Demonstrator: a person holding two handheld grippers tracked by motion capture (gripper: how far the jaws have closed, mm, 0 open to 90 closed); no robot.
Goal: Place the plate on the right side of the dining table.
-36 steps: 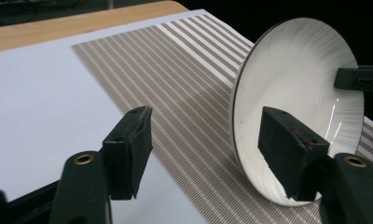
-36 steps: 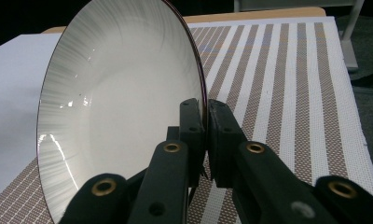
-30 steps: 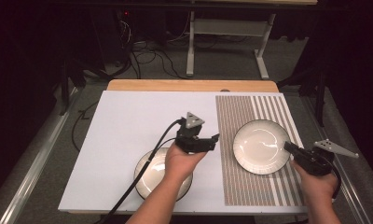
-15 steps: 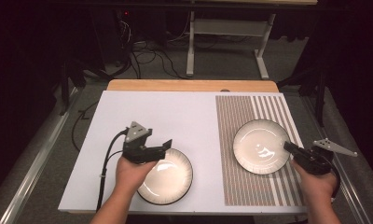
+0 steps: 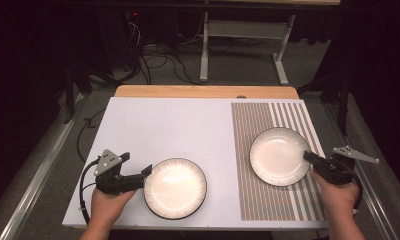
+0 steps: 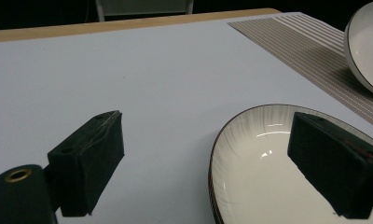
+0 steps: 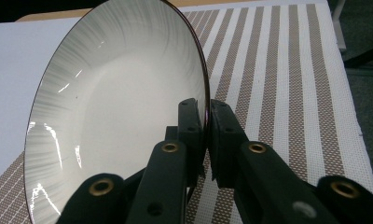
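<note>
The right gripper (image 5: 310, 157) is clamped on the rim of the right plate (image 5: 279, 156), over the striped mat (image 5: 253, 125). The left gripper (image 5: 147, 171), jaws spread, straddles the rim of the left plate (image 5: 175, 188) on the near white table (image 5: 173, 125).

A white worktop (image 5: 173, 125) carries a striped brown placemat (image 5: 283, 200) along one side. Beyond the worktop's far edge, a wooden strip (image 5: 203, 91) shows, then tangled cables (image 5: 153, 60) and a grey metal stand (image 5: 243, 45) on the floor.

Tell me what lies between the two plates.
Nothing: in the high view, bare white tabletop and the striped mat's edge separate the left plate from the right plate.
</note>
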